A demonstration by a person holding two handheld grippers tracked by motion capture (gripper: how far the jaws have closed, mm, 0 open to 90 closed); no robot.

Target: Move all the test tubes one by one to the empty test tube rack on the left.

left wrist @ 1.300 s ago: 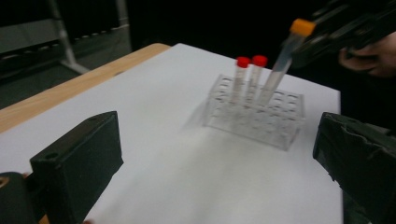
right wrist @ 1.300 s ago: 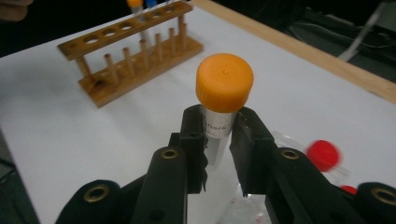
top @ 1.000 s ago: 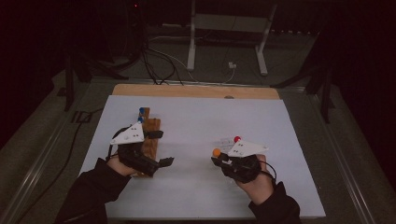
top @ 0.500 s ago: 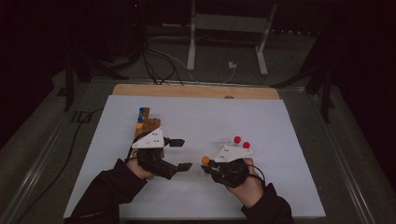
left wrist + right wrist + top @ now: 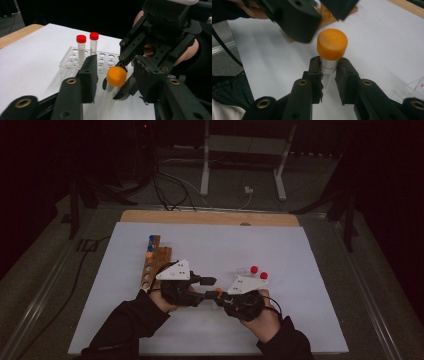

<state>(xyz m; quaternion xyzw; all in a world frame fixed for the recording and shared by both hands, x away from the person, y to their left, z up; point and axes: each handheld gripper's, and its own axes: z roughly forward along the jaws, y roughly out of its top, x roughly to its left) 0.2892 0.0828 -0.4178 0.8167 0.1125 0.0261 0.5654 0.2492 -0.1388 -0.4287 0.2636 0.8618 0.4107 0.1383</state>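
Orange-capped tube (image 5: 331, 51) sits clamped in your right gripper (image 5: 328, 75); your left gripper (image 5: 117, 80) has been closing around its cap, seemingly not touching.

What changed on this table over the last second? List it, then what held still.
The left gripper swung from the wooden rack rightward to meet the right gripper, and its jaws have just been closing around the orange-capped tube, pads not yet pressing. The right gripper drew in toward the middle and stays clamped on that tube. Unchanged: the wooden rack, the clear rack and its two red-capped tubes.
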